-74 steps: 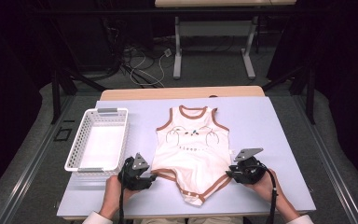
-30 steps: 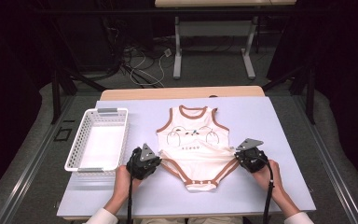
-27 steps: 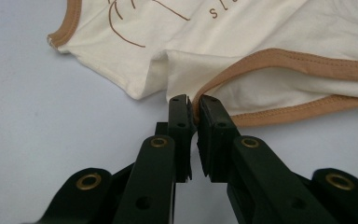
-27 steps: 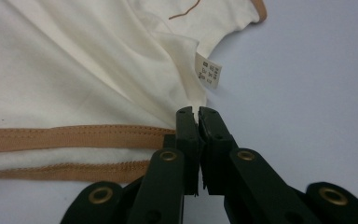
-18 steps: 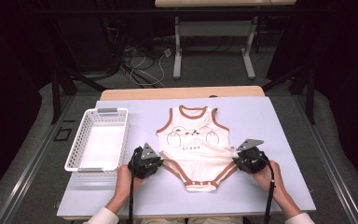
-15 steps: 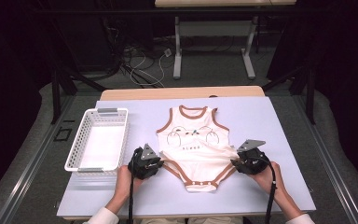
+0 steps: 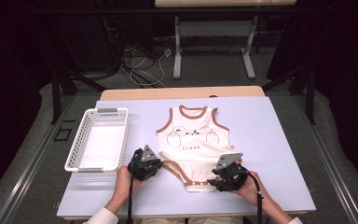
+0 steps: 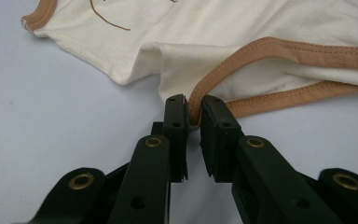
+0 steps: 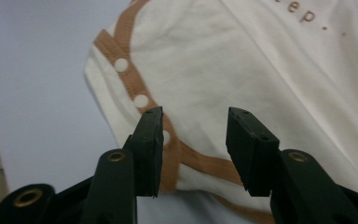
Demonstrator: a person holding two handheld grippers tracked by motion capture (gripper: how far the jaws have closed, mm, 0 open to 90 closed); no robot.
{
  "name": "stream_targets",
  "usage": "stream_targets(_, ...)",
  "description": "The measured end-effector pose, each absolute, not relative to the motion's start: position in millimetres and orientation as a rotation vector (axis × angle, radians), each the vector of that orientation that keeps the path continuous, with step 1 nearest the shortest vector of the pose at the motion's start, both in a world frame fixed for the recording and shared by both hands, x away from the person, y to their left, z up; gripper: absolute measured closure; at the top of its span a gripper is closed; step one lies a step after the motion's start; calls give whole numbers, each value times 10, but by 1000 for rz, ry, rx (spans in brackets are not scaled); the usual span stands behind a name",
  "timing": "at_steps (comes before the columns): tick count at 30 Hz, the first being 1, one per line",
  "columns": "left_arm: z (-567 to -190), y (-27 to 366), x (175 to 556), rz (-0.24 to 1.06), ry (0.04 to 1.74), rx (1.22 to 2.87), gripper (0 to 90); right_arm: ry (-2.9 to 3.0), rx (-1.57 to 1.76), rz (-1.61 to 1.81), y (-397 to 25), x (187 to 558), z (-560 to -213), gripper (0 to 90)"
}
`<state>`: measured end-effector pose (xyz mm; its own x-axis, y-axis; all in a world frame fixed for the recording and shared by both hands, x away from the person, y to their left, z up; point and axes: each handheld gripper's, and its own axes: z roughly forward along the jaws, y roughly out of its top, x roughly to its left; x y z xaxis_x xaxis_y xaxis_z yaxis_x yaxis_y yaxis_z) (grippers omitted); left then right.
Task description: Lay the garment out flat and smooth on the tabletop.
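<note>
Cream bodysuit (image 7: 193,140) w/ tan-brown trim at neck, armholes, leg openings. Brown line-drawn bear print + small brown lettering on chest. White snaps (image 9: 141,101) along brown crotch band. Black grippers, L (image 8: 193,119) and R (image 9: 195,122), brass-coloured rivets on arms; grey plates on top. Pale lavender-blue table (image 7: 270,140), light wood edge at far side. White mesh basket (image 7: 86,130), grey end tabs. White sleeve (image 7: 100,217) cuffs.

1. Each hand-held gripper, left (image 7: 144,164) and right (image 7: 227,175), was black and carried a grey three-cornered plate on top.
2. Brass-coloured rivets and small screws studded the blocky black jaws.
3. A black cable trailed from each.
4. White cuffs showed at both wrists.
</note>
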<state>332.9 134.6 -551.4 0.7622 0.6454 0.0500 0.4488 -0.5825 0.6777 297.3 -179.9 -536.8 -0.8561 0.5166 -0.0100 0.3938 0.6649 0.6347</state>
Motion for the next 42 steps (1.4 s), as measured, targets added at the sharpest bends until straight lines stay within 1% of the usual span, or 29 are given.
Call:
stream_targets(2, -5514, 1344, 3323, 376, 812, 2293, 817, 2724, 720, 964, -1761, 2963, -5382, 583)
stream_targets(4, -5515, 1344, 3321, 383, 809, 2298, 824, 2747, 709, 949, -1720, 2954, -5421, 608)
stream_targets(7, -5520, 1344, 3321, 386, 806, 2305, 830, 2758, 708, 926, -1713, 2970, -5467, 681)
stream_targets(9, -5522, 1343, 3320, 385, 809, 2306, 836, 2761, 730, 942, -1729, 2982, -5468, 757)
stream_targets(11, -5524, 1341, 3318, 385, 808, 2307, 844, 2767, 732, 958, -1742, 2988, -5476, 793)
stream_targets(17, -5510, 1359, 3305, 395, 800, 2305, 854, 2739, 723, 957, -1753, 2964, -5448, 806)
stream_targets(25, -5445, 1375, 3286, 419, 787, 2264, 856, 2581, 772, 1050, -1929, 3005, -5221, 805)
stream_targets(27, -5435, 1358, 3278, 429, 781, 2265, 855, 2542, 795, 1070, -1962, 3022, -5197, 805)
stream_targets(31, -5445, 1323, 3266, 422, 781, 2271, 845, 2526, 838, 998, -1992, 3075, -5231, 804)
stream_targets(34, -5437, 1318, 3256, 418, 778, 2274, 812, 2539, 837, 925, -1982, 3115, -5310, 802)
stream_targets(37, -5418, 1325, 3233, 414, 773, 2275, 757, 2548, 829, 891, -1951, 3120, -5360, 797)
stream_targets(39, -5409, 1327, 3209, 390, 779, 2282, 666, 2562, 821, 873, -1927, 3121, -5404, 793)
stream_targets(41, -5411, 1325, 3175, 378, 770, 2291, 633, 2566, 810, 833, -1917, 3123, -5424, 779)
stream_targets(42, -5414, 1322, 3162, 364, 758, 2301, 589, 2568, 814, 836, -1914, 3120, -5430, 757)
